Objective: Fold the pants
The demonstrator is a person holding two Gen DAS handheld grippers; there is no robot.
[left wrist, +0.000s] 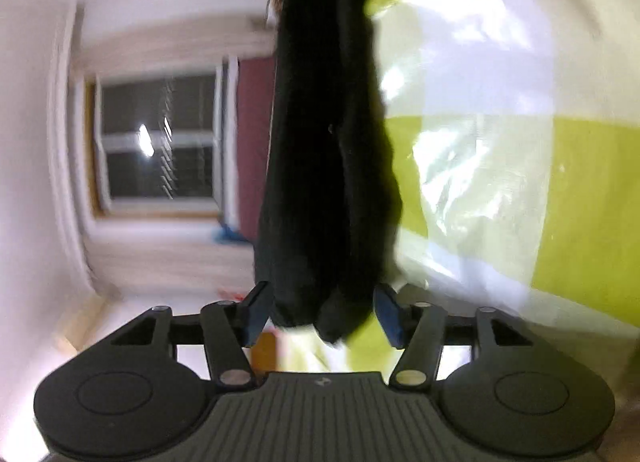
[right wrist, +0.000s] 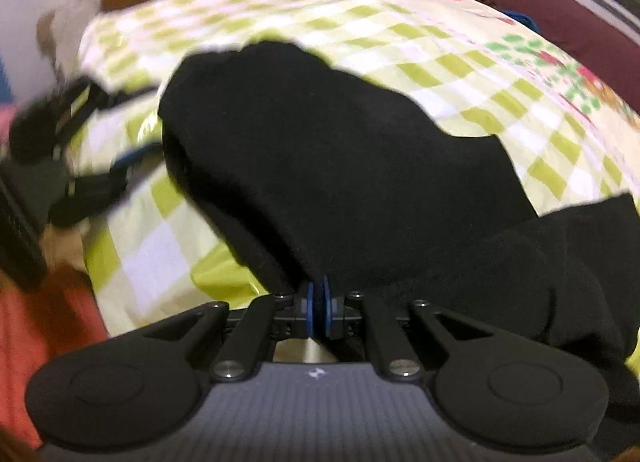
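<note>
Pants (right wrist: 332, 165) pinched by right gripper (right wrist: 318, 312) on checked bedspread (right wrist: 460, 73); left gripper (left wrist: 324, 312) parted.

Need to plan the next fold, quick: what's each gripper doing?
Left gripper: open, black pants between its pads, not pinched.
Right gripper: shut on the pants' edge.

Left gripper (left wrist: 323, 312): matte black, ribbed grey-black central housing bearing a small white emblem, two round side discs, silver pivot screws, blue-padded fingers (left wrist: 387, 312). Right gripper (right wrist: 316, 308): identical build, blue pads, silver screws
</note>
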